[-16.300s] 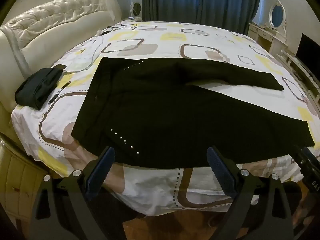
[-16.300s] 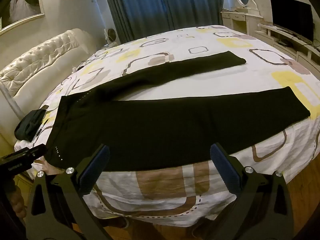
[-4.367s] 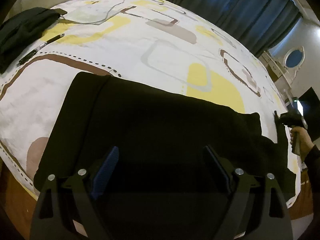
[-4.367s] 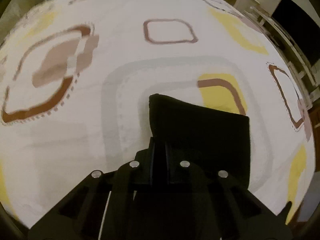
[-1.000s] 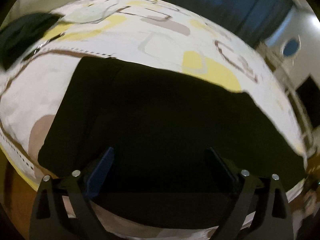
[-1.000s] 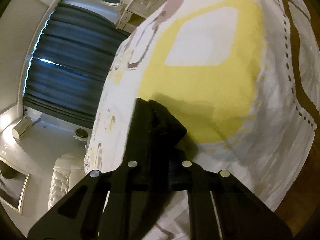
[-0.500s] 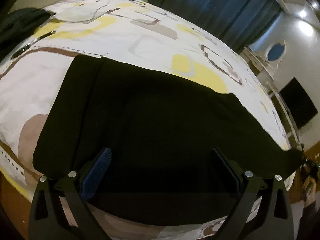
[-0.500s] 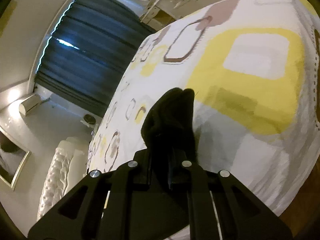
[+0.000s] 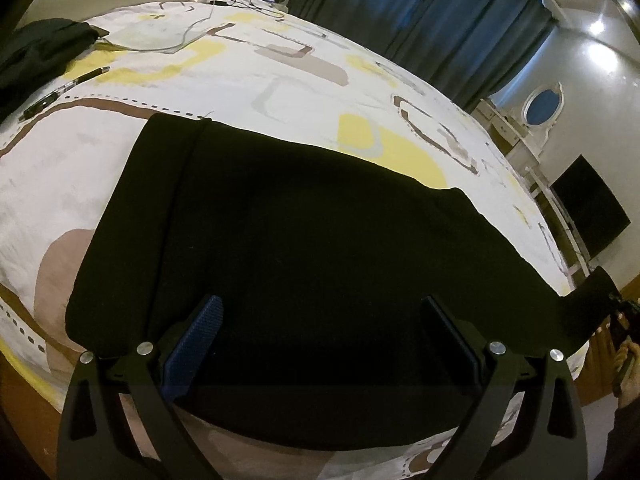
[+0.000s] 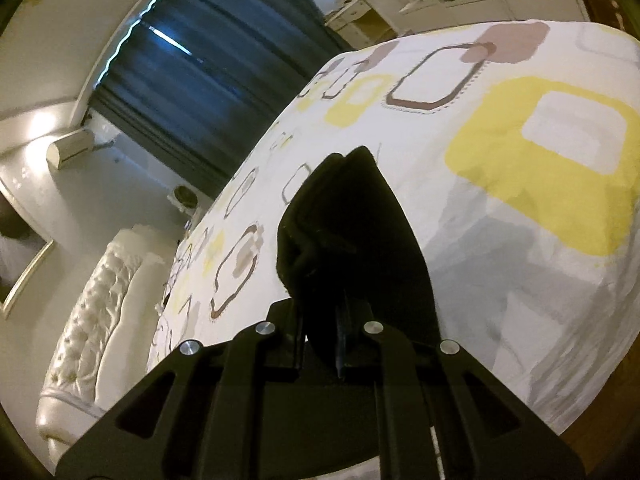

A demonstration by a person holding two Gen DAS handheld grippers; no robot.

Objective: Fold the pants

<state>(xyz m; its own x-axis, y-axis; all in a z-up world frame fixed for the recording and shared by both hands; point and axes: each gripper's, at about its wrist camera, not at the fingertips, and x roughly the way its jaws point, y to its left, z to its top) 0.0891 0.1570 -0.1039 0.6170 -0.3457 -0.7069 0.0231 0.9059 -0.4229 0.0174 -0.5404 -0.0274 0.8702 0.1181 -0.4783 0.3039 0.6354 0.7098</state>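
Probably a home bedroom: bed (image 9: 280, 80), curtains (image 9: 420, 12), tufted headboard (image 10: 92, 320).

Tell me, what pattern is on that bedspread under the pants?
The bedspread is white with rounded squares in yellow, brown and grey, clearest in the left wrist view.

1. My left gripper (image 9: 320, 332) is hovering with its jaws standing wide apart and nothing pinched between them, its blue pads (image 9: 194, 338) bare.
2. It is pointing downward at a slant over the pants (image 9: 304, 240).
3. My right gripper (image 10: 322, 320) is pinching the bunched leg end of the pants (image 10: 352, 236), jaws pressed nearly together on the cloth.
4. In the left wrist view, my right hand (image 9: 626, 364) is showing at the far right edge, gripping its handle.
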